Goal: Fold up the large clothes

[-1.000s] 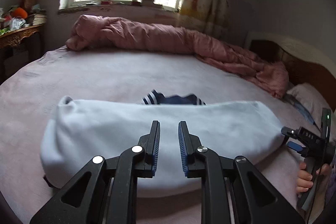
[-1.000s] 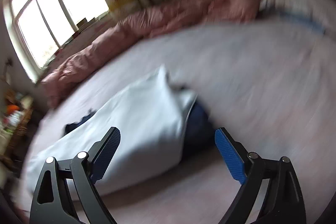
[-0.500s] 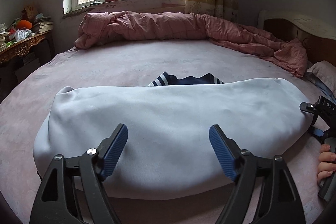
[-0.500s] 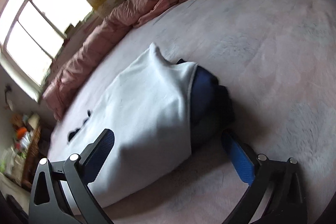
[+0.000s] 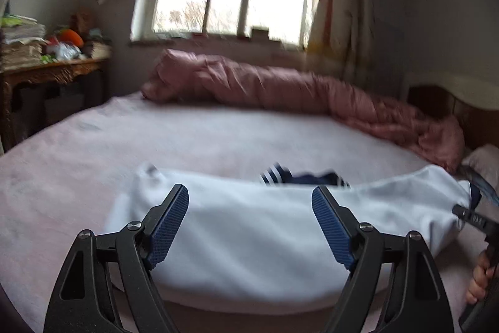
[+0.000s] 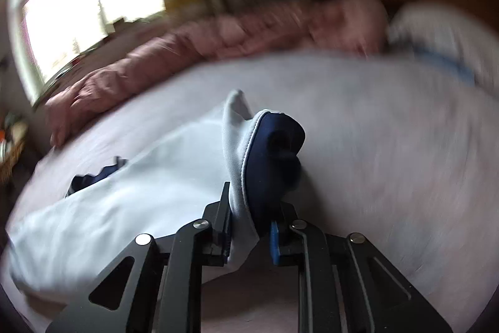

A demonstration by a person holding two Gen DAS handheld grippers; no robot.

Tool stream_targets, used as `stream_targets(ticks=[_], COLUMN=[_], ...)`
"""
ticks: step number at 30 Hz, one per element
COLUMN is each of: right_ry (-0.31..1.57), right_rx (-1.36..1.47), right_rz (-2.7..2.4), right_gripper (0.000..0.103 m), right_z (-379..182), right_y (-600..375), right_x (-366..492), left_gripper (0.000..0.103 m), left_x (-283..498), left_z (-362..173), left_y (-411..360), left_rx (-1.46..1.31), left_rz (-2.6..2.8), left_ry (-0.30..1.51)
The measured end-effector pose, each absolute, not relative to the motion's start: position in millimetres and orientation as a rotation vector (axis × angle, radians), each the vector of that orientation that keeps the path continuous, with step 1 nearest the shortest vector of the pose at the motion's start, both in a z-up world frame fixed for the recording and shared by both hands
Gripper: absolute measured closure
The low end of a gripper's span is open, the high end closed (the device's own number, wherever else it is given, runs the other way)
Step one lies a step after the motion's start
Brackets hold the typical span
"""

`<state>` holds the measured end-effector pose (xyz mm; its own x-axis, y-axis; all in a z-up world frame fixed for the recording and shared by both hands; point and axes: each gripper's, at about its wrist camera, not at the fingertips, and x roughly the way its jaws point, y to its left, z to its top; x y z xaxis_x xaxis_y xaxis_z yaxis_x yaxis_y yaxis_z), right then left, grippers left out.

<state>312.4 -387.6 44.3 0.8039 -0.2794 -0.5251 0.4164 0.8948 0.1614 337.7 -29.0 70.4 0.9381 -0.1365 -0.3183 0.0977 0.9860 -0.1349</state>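
A large pale blue-white garment (image 5: 249, 239) lies folded lengthwise across the bed, with a navy striped collar (image 5: 299, 177) peeking out at its far edge. My left gripper (image 5: 249, 191) hovers open just above its near middle, with nothing between the pads. My right gripper (image 6: 249, 214) is at the garment's right end (image 6: 237, 145). Its jaws are closing, and the white cloth and navy lining (image 6: 271, 152) are pinched between the pads and bunched upward. The left wrist view shows the right gripper (image 5: 477, 223) and the hand (image 5: 478, 280) holding it at the right edge.
The bed's pink sheet (image 5: 187, 139) stretches beyond the garment. A rumpled pink duvet (image 5: 280, 86) runs along the far side under the window. A cluttered wooden table (image 5: 46, 67) stands at the left. A pillow (image 6: 436, 33) and headboard (image 5: 452, 102) are at the right.
My left gripper's jaws went from nearly shut to wide open and its view tilted up. My right gripper went from wide open to clamped on the garment's end, which now stands raised.
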Motion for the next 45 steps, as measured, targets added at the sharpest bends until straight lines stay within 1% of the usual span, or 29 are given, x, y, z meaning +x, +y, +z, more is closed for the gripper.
stream_targets(ticks=[3, 7, 10, 12, 14, 16, 17, 19, 21, 23, 25, 26, 27, 28, 31, 34, 35, 37, 38, 39, 41, 45], right_ry=[0.504, 0.482, 0.505, 0.552, 0.626, 0.752, 0.776, 0.744, 0.741, 0.743, 0.733, 0.727, 0.714, 0.703, 0.647, 0.557, 0.497, 0.409, 0.361, 0.352, 0.418, 0.63], right_rx=[0.189, 0.137, 0.13, 0.112, 0.062, 0.106, 0.136, 0.148, 0.17, 0.182, 0.18, 0.188, 0.201, 0.193, 0.143, 0.198, 0.236, 0.287, 0.326, 0.337, 0.315, 0.396], right_rz=[-0.368, -0.177, -0.049, 0.032, 0.119, 0.197, 0.218, 0.234, 0.262, 0.276, 0.3, 0.333, 0.376, 0.386, 0.362, 0.294, 0.224, 0.107, 0.02, -0.049, -0.158, -0.002], right_gripper=[0.084, 0.084, 0.084, 0.085, 0.085, 0.085, 0.085, 0.084, 0.079, 0.079, 0.071, 0.054, 0.043, 0.04, 0.04, 0.04, 0.039, 0.032, 0.024, 0.022, 0.022, 0.022], right_z=[55.3, 77.6, 88.6, 81.1, 59.5, 25.8, 17.2, 25.2, 24.2, 22.3, 25.8, 26.6, 26.5, 28.7, 38.5, 51.6, 57.0, 64.4, 67.0, 67.6, 61.2, 28.2], right_y=[-365.9, -325.8, -289.4, -262.0, -235.8, -228.5, -231.1, -236.7, -242.5, -244.7, -245.7, -245.4, -243.5, -240.1, -237.1, -252.2, -264.4, -282.5, -297.3, -306.7, -323.8, -342.1], right_x=[316.4, 319.1, 330.3, 341.7, 351.8, 367.2, 371.0, 366.3, 365.7, 365.7, 362.6, 361.3, 354.1, 350.1, 337.3, 329.1, 324.1, 315.6, 311.9, 312.6, 329.0, 370.3], left_gripper=[0.023, 0.023, 0.023, 0.023, 0.023, 0.023, 0.023, 0.023, 0.023, 0.023, 0.023, 0.023, 0.023, 0.023, 0.023, 0.023, 0.023, 0.023, 0.023, 0.023, 0.023, 0.023], left_x=[330.8, 340.9, 343.2, 341.4, 340.4, 341.4, 341.8, 342.1, 342.0, 341.3, 341.5, 341.4, 342.0, 342.8, 343.5, 343.2, 343.0, 342.1, 342.4, 342.3, 342.1, 342.9], left_z=[82.6, 81.6, 82.5, 83.9, 84.4, 82.9, 81.9, 79.9, 78.9, 77.7, 77.1, 76.2, 75.7, 75.5, 74.5, 74.9, 75.0, 74.6, 74.8, 74.2, 72.0, 69.7], left_y=[-10.3, 9.4, 10.4, 7.3, 4.5, 2.1, 1.6, 0.6, -0.5, -3.0, -4.2, -4.9, -5.6, -5.1, -3.8, -4.4, -5.7, -9.6, -10.9, -13.4, -18.6, -26.9], left_rx=[-0.164, -0.28, -0.24, -0.202, -0.181, -0.174, -0.173, -0.173, -0.172, -0.161, -0.148, -0.144, -0.142, -0.143, -0.156, -0.156, -0.15, -0.136, -0.127, -0.119, -0.101, -0.068], left_rz=[-0.086, -0.115, -0.099, -0.09, -0.08, -0.073, -0.072, -0.079, -0.085, -0.09, -0.086, -0.085, -0.084, -0.083, -0.089, -0.12, -0.131, -0.133, -0.14, -0.145, -0.144, -0.147], left_ry=[0.27, 0.313, 0.313, 0.3, 0.294, 0.295, 0.298, 0.302, 0.303, 0.302, 0.3, 0.301, 0.304, 0.307, 0.315, 0.319, 0.32, 0.319, 0.321, 0.322, 0.328, 0.337])
